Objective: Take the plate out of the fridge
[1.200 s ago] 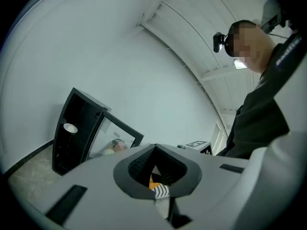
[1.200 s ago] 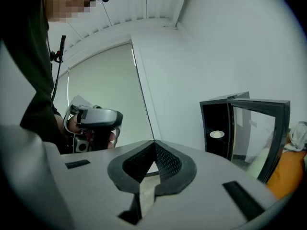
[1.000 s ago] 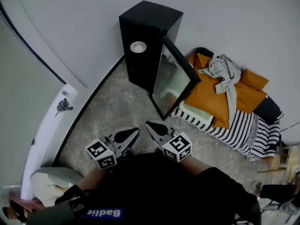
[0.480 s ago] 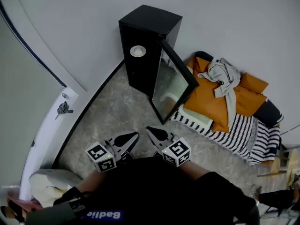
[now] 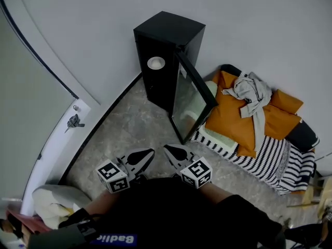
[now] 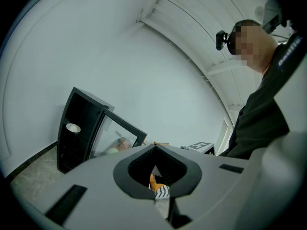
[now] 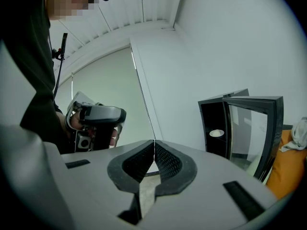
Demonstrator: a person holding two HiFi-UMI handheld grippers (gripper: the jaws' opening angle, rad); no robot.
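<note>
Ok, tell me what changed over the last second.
Little. The left gripper and right gripper drifted slightly down the head view, as did the fridge, so the camera itself shifted too. Nothing was taken hold of or let go. Both grippers stay shut and empty, short of the fridge; the door stays open and the plate stays inside.

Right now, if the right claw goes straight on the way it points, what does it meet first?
Probably the white wall, left of the fridge. The right claw, shut and empty, aims past the fridge, which stands to the right in its view. Nothing shows in between, though depth is unclear.
</note>
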